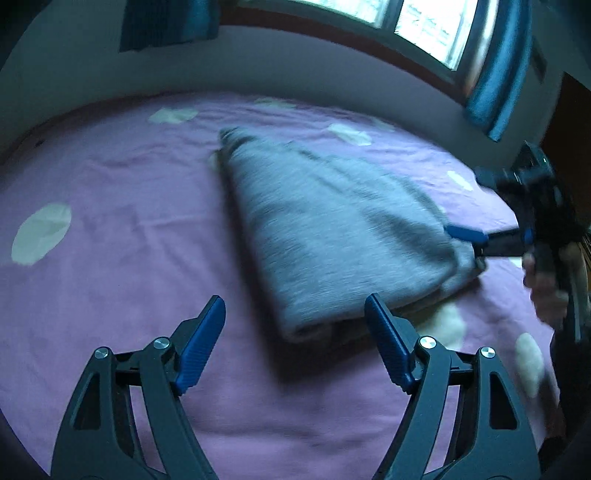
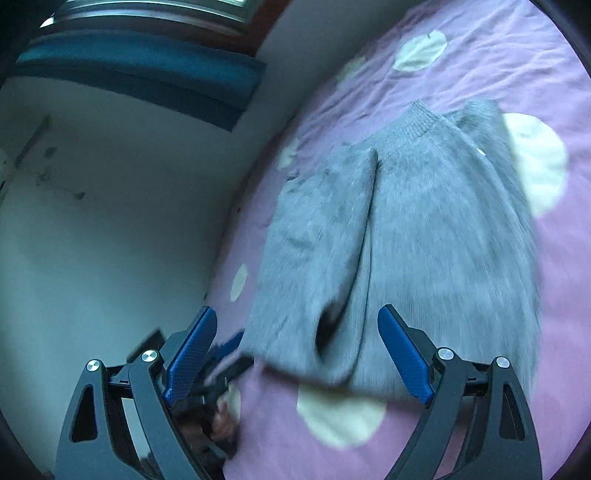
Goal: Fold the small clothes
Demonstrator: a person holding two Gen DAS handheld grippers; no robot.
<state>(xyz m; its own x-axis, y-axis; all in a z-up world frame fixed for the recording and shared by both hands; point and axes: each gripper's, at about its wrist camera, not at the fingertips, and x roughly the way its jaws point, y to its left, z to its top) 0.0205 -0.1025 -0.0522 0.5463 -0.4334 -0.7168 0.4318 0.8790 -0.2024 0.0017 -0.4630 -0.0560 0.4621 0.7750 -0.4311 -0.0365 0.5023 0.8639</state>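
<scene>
A small grey knitted garment lies folded on the purple bed sheet. My left gripper is open and empty, just short of the garment's near edge. In the left wrist view the right gripper is at the garment's right corner, its blue pads close to the cloth. In the right wrist view the right gripper is open, its jaws wide apart over the garment's near end. The ribbed band lies at the far end. The left gripper's fingers show blurred at lower left.
The purple sheet has pale round spots. A white wall runs along the bed's far side. A window with blue curtains is above it. A hand holds the right gripper at the right edge.
</scene>
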